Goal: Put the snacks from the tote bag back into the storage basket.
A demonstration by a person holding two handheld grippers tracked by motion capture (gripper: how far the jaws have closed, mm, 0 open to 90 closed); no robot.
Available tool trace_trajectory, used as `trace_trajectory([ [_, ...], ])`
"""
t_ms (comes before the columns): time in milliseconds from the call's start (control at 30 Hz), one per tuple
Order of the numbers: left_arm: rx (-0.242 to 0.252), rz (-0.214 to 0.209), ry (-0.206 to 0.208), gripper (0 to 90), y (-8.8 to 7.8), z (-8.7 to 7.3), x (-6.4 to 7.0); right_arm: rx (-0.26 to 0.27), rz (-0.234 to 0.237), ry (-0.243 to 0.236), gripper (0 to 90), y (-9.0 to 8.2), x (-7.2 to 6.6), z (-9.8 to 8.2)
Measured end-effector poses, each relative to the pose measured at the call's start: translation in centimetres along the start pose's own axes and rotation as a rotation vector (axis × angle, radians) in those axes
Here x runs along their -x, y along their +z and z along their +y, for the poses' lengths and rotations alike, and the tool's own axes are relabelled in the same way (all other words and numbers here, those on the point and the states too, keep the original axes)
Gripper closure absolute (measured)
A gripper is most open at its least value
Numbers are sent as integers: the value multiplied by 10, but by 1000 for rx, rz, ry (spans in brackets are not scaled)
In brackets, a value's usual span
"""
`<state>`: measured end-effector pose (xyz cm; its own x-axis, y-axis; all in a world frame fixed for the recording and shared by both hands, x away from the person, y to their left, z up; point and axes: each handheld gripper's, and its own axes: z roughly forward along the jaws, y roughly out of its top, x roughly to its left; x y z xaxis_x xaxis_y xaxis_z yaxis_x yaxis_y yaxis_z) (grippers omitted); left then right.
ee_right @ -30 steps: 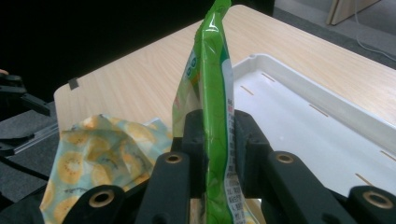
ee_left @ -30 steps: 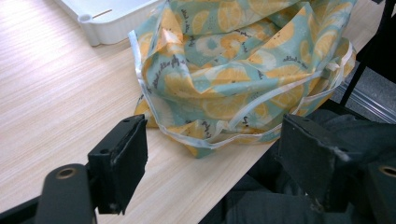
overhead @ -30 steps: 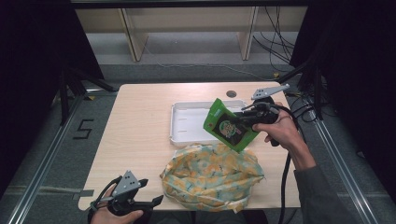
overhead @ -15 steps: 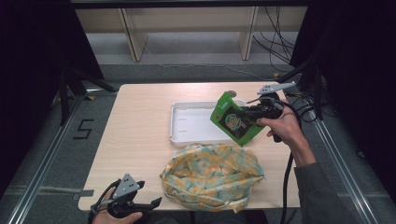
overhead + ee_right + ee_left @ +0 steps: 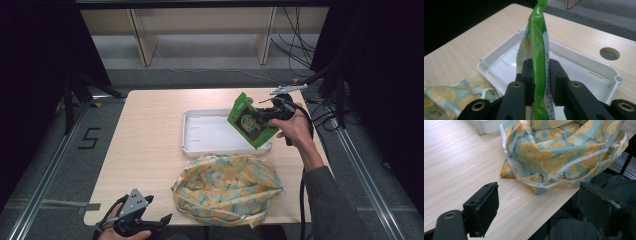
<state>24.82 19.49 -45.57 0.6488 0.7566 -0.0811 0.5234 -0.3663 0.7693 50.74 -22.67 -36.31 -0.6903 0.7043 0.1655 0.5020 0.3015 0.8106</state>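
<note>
Pale wood table (image 5: pixel 150 150). At 7 o'clock on it, off the near edge, my left gripper (image 5: pixel 150 225) hangs with jaws spread wide, nothing between them; in its own view the near table edge runs between the jaws. Lemon-print bag (image 5: pixel 227 187) lies at 6 o'clock, just beside that gripper, crumpled, touching the white tray (image 5: pixel 192 140) behind it. Tray sits centre to 2 o'clock. My right gripper (image 5: pixel 265 117) is clamped on a green pouch (image 5: pixel 250 122), held edge-up above the tray's right end; both jaws press its sides (image 5: pixel 537 67). Round hole (image 5: pixel 609 53) in the table past the tray.
</note>
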Motion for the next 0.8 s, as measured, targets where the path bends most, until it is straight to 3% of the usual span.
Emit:
trace_trajectory([
  [33, 1, 5, -2, 170, -1, 0, 1, -19, 1, 24, 774, 2, 0, 1],
  [233, 21, 5, -14, 170, 1, -1, 2, -30, -24, 63, 774, 18, 7, 6],
  [267, 26, -2, -16, 170, 1, -2, 2, -16, -34, 47, 773, 22, 10, 6],
  [333, 17, 2, -9, 170, 1, -2, 1, -20, -45, 62, 773, 26, 13, 7],
  [433, 24, 2, 5, 170, 0, -1, 1, -26, -68, 113, 773, 32, 17, 10],
  [533, 13, 1, 22, 170, 0, -1, 1, -28, -100, 90, 773, 39, 23, 11],
  [567, 15, 2, -1, 170, 1, -1, 3, -37, -96, 110, 772, 41, 24, 12],
  [667, 13, 0, 30, 171, 0, -1, 2, -46, -108, 125, 772, 49, 28, 13],
  [767, 28, -1, 10, 171, 0, -1, 4, -66, -129, 162, 772, 56, 29, 13],
  [800, 17, 1, 26, 171, -1, -1, 3, -50, -120, 147, 772, 60, 31, 13],
])
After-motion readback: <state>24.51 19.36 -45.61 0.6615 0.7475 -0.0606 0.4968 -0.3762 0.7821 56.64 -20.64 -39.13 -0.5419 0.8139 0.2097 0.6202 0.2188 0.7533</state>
